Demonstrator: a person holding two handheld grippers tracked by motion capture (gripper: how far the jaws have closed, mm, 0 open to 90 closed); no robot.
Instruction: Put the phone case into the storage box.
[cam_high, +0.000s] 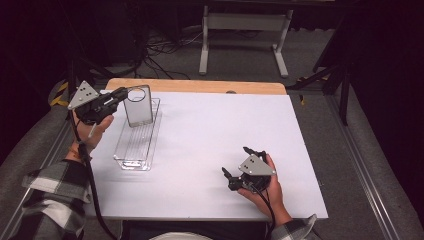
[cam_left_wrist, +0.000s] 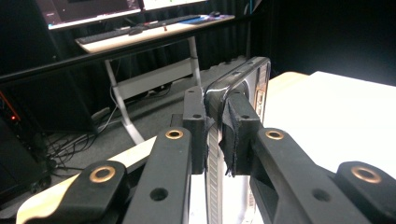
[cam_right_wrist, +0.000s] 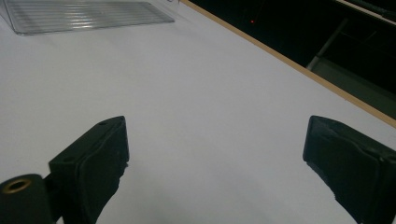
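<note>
Your left gripper (cam_high: 121, 93) is clamped on the top edge of a clear phone case (cam_high: 138, 106), holding it upright over the far end of the clear ribbed tray (cam_high: 131, 150), while your right gripper (cam_high: 237, 162) rests wide apart on the white table (cam_high: 210, 130).

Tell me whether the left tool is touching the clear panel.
Touching. In the left gripper view the left tool has both pads pressed on the clear panel's edge, with no gap; the high view agrees.
</note>
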